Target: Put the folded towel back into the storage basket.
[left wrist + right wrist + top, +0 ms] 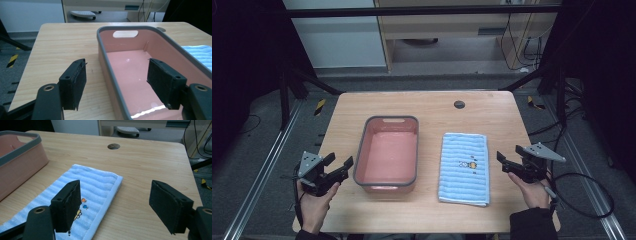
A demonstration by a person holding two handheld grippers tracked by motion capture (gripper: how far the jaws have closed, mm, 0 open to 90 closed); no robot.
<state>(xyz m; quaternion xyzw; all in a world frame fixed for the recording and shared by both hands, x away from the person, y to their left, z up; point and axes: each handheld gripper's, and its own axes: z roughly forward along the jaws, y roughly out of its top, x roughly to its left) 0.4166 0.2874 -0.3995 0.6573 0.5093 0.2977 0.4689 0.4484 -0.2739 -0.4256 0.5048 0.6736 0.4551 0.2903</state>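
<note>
High view, contents by size: one wooden table [427,107], frame centre. One pink basin [388,152] with grey rim, left of centre, empty. One blue striped towel [464,167], folded flat, right of centre, just beside the basin. Two grippers: left gripper [339,167] lower left, right gripper [507,161] lower right, both jaws wide apart, holding nothing.

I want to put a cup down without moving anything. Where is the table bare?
Bare: the far strip of table beyond the bin and towel, by the hole. Tight: the gap between bin and towel, and the side edges by both grippers.
</note>
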